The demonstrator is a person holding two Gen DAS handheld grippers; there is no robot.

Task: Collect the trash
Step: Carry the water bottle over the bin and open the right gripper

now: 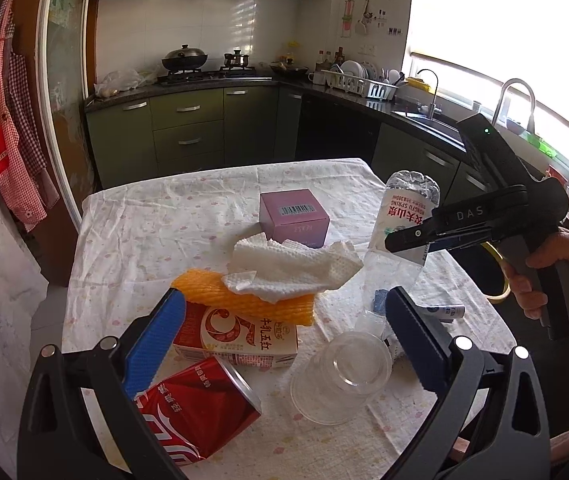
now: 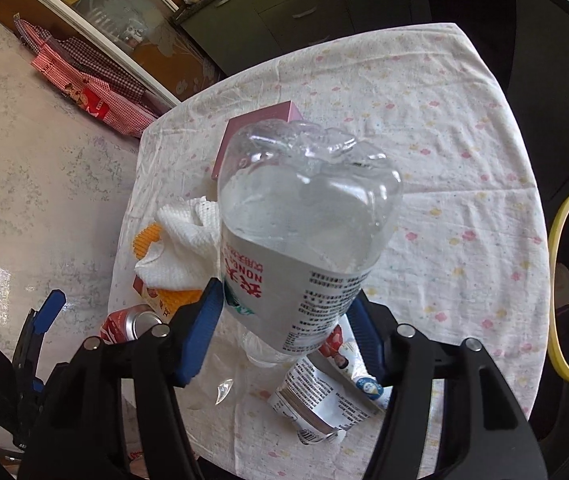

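A wok (image 1: 185, 58) sits on the stove (image 1: 208, 75); aprons (image 1: 8, 128) hang left.

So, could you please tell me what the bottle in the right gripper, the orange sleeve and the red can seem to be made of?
Bottle: clear thin plastic, glossy; the cloth shows through it and its base is moulded in lobes.
Orange sleeve: probably soft foam netting, matte, with a ribbed mesh surface.
Red can: likely thin metal, printed; its side is dented and the rim looks silvery.

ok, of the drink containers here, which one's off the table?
The clear plastic water bottle, held base-up in the right gripper. The crushed red can, milk carton and clear cup all lie on the tablecloth.
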